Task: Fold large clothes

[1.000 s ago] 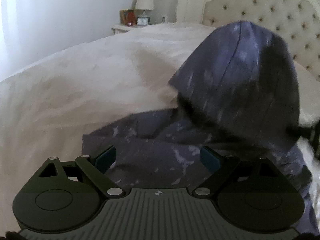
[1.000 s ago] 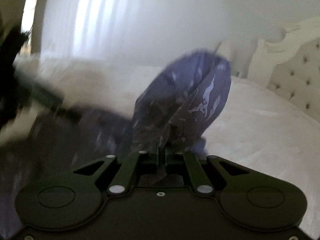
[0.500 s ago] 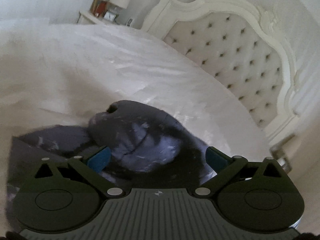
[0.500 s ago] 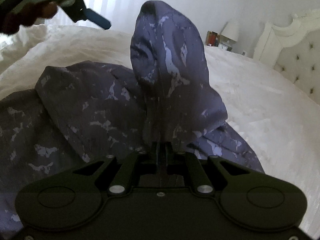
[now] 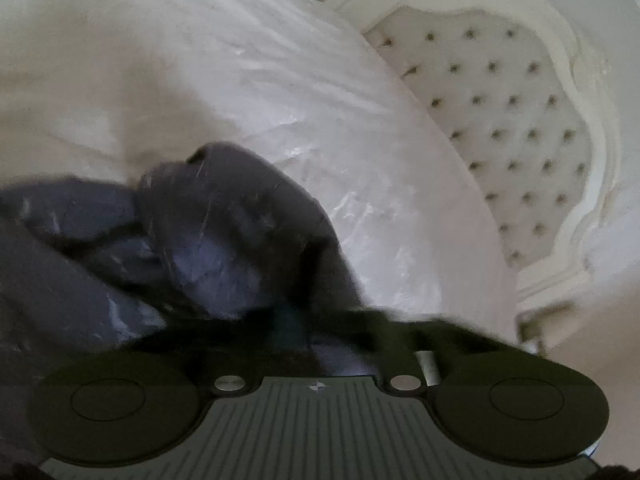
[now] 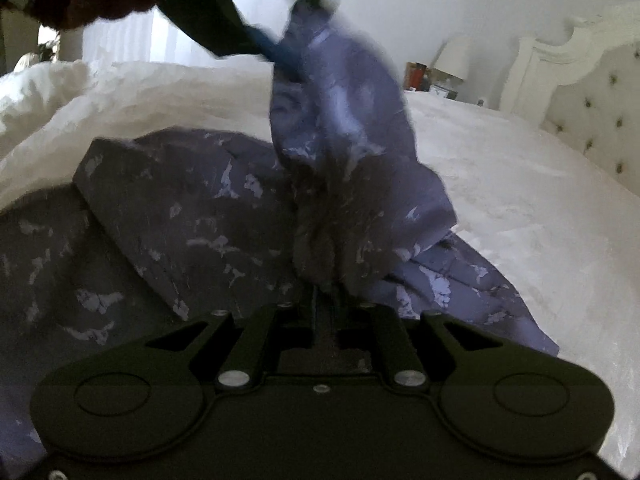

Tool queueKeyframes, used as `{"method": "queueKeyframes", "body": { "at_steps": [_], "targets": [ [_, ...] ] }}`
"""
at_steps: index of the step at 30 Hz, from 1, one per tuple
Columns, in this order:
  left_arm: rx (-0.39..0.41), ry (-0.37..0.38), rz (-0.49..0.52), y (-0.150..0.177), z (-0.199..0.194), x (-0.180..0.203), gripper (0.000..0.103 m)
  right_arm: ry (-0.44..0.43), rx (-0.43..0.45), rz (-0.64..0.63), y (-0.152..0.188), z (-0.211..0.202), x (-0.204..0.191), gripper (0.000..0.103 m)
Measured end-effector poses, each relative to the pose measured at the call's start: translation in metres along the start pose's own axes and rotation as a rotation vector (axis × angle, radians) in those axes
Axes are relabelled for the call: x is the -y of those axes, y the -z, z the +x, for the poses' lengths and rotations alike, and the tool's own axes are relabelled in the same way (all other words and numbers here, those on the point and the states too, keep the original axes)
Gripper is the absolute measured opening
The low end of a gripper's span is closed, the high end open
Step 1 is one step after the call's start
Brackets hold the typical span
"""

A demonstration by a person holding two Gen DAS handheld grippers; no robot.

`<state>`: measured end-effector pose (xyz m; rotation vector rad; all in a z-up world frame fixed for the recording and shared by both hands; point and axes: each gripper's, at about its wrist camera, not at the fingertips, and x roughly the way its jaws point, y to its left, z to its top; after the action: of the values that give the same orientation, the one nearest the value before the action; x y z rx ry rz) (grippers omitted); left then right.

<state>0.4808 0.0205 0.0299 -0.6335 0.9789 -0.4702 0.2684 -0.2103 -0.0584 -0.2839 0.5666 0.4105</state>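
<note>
A blue patterned garment (image 6: 192,216) lies on the white bed (image 6: 520,200), one fold rising toward twelve o'clock. The right gripper (image 6: 326,300), jaws just opening, holds its base; the left gripper (image 6: 288,60) pinches the top at eleven o'clock.

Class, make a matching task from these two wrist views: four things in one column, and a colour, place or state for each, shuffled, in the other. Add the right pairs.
Things
1. garment
2. headboard
3. lamp
4. left gripper

Descriptions
A. cream, tufted with buttons
B. on the nightstand beyond the bed
C. purple with pale flecks, on the white cover
D. pinching a raised fold of cloth

Pairs: 1-C, 2-A, 3-B, 4-D
</note>
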Motion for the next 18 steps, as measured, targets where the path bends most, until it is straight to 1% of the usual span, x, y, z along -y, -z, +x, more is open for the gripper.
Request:
{"method": "queueKeyframes", "body": {
  "at_steps": [1,2,3,4,5,6,8,10,12,13,14,15,17,18],
  "targets": [
    [0.012,-0.004,0.018,0.0,-0.001,0.003,0.002,-0.01,0.012,0.021,-0.002,-0.005,0.002,0.019],
    [0.021,-0.006,0.055,0.0,-0.002,0.007,0.002,-0.024,0.029,0.044,-0.005,-0.01,0.004,0.021],
    [0.027,-0.005,0.079,0.001,-0.004,0.009,0.002,-0.045,0.049,0.067,-0.008,-0.015,0.005,0.034],
    [0.03,-0.002,0.086,0.001,-0.004,0.011,0.002,-0.077,0.069,0.09,-0.011,-0.019,0.006,0.042],
    [0.028,0.007,0.08,0.0,-0.005,0.011,0.002,-0.117,0.086,0.111,-0.014,-0.022,0.007,0.056],
    [0.028,0.016,0.077,-0.001,-0.005,0.011,0.002,-0.163,0.098,0.132,-0.017,-0.022,0.006,0.062],
    [0.036,0.03,0.08,-0.002,-0.008,0.013,0.002,-0.222,0.097,0.154,-0.022,-0.015,0.001,0.061],
    [0.044,0.045,0.079,-0.002,-0.01,0.013,0.002,-0.277,0.07,0.185,-0.027,0.003,-0.002,0.061],
    [0.049,0.057,0.08,-0.002,-0.015,0.013,0.002,-0.288,0.033,0.209,-0.032,0.025,0.001,0.061],
    [0.057,0.061,0.09,-0.001,-0.02,0.014,0.002,-0.259,0.007,0.203,-0.036,0.037,0.005,0.06],
    [0.07,0.067,0.107,0.002,-0.025,0.014,0.002,-0.205,-0.019,0.193,-0.041,0.047,0.012,0.058],
    [0.09,0.069,0.132,0.008,-0.032,0.014,0.002,-0.137,-0.028,0.187,-0.046,0.053,0.02,0.058],
    [0.132,0.076,0.19,0.025,-0.041,0.01,0.003,0.065,-0.009,0.155,-0.054,0.055,0.037,0.059],
    [0.145,0.065,0.228,0.038,-0.043,0.006,0.004,0.124,0.0,0.138,-0.056,0.054,0.043,0.059]
  ]
}}
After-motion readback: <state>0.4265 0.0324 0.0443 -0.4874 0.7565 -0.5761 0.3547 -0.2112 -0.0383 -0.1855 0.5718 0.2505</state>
